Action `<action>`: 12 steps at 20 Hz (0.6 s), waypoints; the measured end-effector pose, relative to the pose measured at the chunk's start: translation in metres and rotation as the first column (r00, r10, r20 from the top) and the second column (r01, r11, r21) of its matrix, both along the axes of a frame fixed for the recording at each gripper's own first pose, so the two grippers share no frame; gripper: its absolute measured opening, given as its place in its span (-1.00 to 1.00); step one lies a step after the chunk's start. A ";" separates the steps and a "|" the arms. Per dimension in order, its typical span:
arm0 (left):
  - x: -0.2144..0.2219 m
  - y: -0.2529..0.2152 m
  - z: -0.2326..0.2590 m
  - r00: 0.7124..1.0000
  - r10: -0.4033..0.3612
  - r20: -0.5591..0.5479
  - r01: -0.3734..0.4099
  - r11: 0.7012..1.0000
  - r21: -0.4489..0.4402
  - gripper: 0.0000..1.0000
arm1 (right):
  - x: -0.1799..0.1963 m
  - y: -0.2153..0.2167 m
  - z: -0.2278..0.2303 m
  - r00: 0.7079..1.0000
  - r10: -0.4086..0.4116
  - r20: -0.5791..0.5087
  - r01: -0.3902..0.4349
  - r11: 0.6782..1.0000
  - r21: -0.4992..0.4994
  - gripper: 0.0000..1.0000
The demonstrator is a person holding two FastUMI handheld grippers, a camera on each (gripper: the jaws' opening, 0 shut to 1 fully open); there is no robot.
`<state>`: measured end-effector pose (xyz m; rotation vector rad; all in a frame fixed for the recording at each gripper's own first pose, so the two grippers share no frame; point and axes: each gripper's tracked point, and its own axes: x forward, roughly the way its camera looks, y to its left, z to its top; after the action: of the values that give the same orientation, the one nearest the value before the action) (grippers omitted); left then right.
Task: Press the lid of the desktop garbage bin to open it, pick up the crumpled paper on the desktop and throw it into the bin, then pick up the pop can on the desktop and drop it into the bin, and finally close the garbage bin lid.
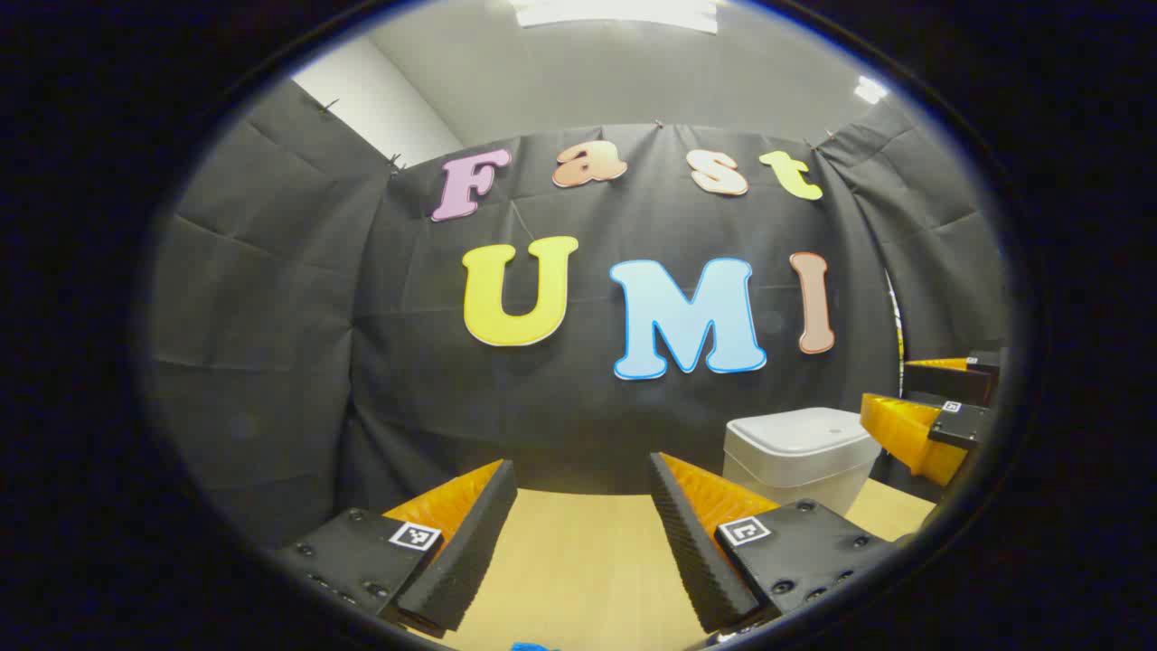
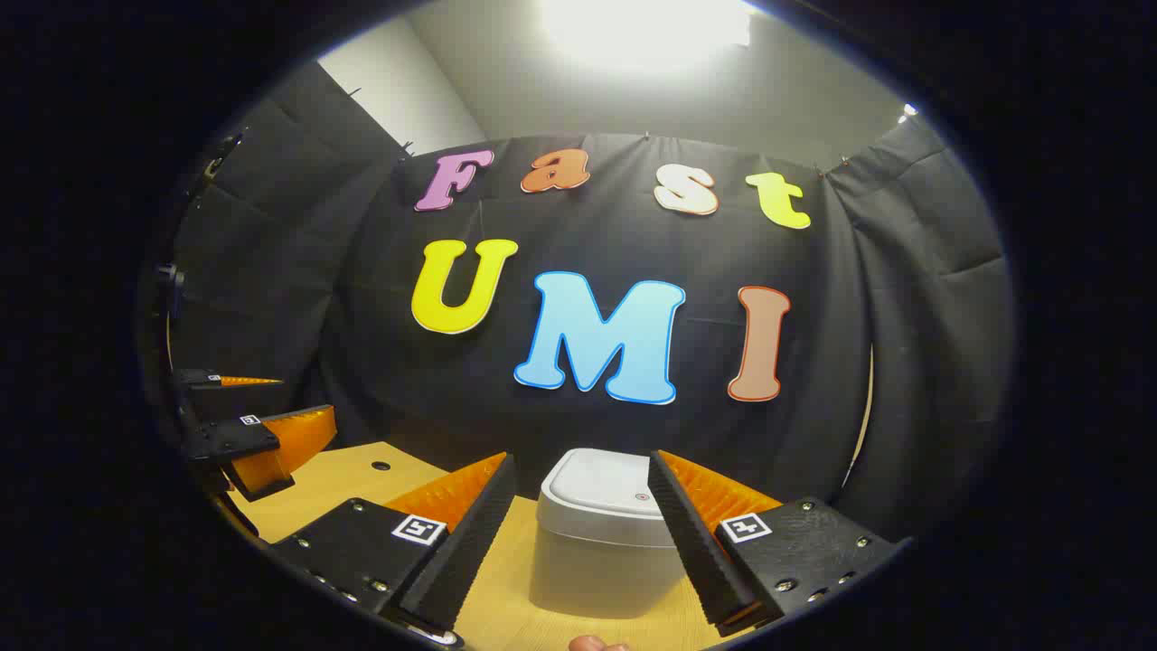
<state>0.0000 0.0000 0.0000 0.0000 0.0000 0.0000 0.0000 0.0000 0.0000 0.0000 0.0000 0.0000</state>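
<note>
Bin [image 2: 601, 533] upright, lid [image 2: 606, 484] closed; left gripper [image 1: 578, 542], right gripper [image 2: 578, 542] spread wide, empty.

Your right gripper [image 2: 578, 542] stands spread, with the closed garbage bin [image 2: 607, 533] straight ahead between its fingers, blocking the forward path. Your left gripper [image 1: 578, 542], also spread, faces bare desktop [image 1: 578, 561] up to the far wall; the bin stands to its right.
</note>
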 end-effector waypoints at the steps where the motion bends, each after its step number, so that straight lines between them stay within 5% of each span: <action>1: 0.001 -0.001 0.003 1.000 -0.005 0.008 0.005 1.000 -0.006 0.93 | 0.000 -0.002 -0.003 1.000 -0.015 -0.008 0.015 1.000 0.003 0.89; 12: 0.019 -0.010 -0.002 0.997 -0.078 0.002 0.078 0.997 -0.026 0.92 | -0.018 -0.022 -0.027 0.984 -0.122 -0.127 0.126 0.992 0.023 0.89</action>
<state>0.0189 -0.0098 -0.0020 -0.0264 -0.0010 -0.0777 -0.0176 -0.0224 -0.0271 0.0309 0.1258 -0.1243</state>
